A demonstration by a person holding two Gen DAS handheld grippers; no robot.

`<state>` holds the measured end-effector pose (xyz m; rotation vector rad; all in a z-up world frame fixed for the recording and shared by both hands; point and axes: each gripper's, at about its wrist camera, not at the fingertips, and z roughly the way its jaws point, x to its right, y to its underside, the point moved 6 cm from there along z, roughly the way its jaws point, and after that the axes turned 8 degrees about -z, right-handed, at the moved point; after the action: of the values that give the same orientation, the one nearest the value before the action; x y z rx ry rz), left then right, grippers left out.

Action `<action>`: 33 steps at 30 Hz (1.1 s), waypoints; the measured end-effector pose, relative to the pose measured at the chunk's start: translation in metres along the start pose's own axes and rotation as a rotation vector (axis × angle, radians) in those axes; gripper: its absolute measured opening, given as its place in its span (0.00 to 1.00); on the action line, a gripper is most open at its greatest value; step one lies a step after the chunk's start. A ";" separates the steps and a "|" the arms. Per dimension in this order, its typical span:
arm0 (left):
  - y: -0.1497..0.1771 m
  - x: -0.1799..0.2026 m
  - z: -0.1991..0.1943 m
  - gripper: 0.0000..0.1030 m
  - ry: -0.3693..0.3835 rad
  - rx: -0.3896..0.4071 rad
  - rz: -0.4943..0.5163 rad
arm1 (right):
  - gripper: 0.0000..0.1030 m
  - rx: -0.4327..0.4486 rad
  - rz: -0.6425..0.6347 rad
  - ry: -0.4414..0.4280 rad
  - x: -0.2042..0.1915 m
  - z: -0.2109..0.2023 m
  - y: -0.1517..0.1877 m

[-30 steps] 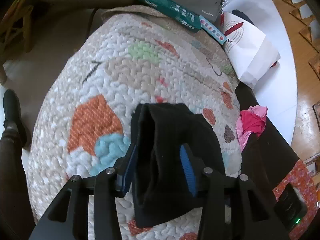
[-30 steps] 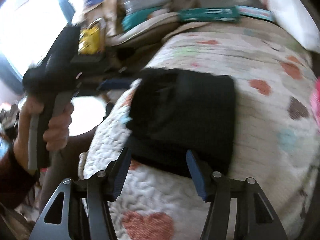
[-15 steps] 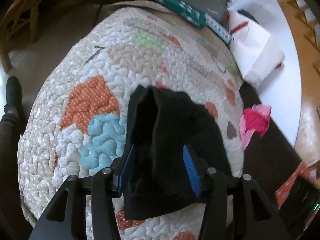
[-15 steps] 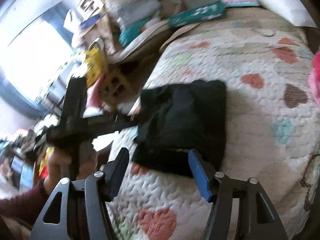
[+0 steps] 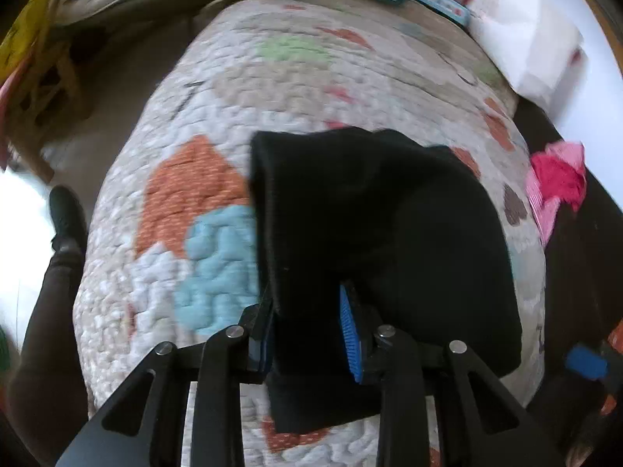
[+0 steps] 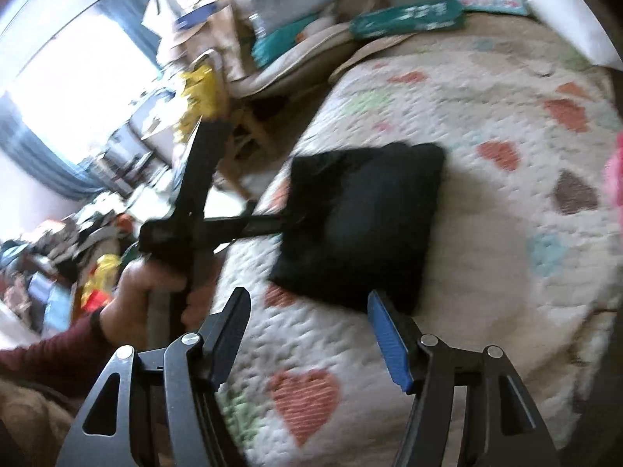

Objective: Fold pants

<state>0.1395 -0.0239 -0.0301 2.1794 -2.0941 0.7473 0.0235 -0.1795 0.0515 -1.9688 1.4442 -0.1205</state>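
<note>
At the left edge of the right wrist view, a hand (image 6: 144,295) holds the left gripper (image 5: 307,330), whose jaws are clamped on the near left edge of the black pants (image 5: 373,241). The pants lie folded into a thick pad on the quilt (image 5: 194,179), the gripped edge lifted. The right gripper (image 6: 311,334) hangs just near of the pants, its jaws apart with nothing between them. A pink cloth (image 5: 557,183) lies at the quilt's right edge.
</note>
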 end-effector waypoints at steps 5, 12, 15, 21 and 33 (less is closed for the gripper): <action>-0.007 -0.019 -0.018 0.39 0.088 0.029 -0.075 | 0.70 0.042 0.087 0.093 0.035 -0.006 -0.024; -0.009 -0.038 -0.022 0.41 0.178 0.026 -0.222 | 0.73 0.057 0.224 0.105 0.071 0.024 -0.052; -0.015 -0.038 -0.024 0.44 0.236 0.038 -0.266 | 0.73 0.049 0.261 0.115 0.081 0.035 -0.054; -0.033 -0.026 0.005 0.52 0.207 -0.016 -0.253 | 0.74 0.046 0.356 0.072 0.097 0.058 -0.050; 0.002 -0.005 0.021 0.75 0.368 -0.064 -0.132 | 0.75 0.003 0.473 -0.080 0.104 0.114 -0.038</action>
<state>0.1440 -0.0262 -0.0512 1.9440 -1.7525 0.9669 0.1446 -0.2119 -0.0460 -1.5593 1.8076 0.1656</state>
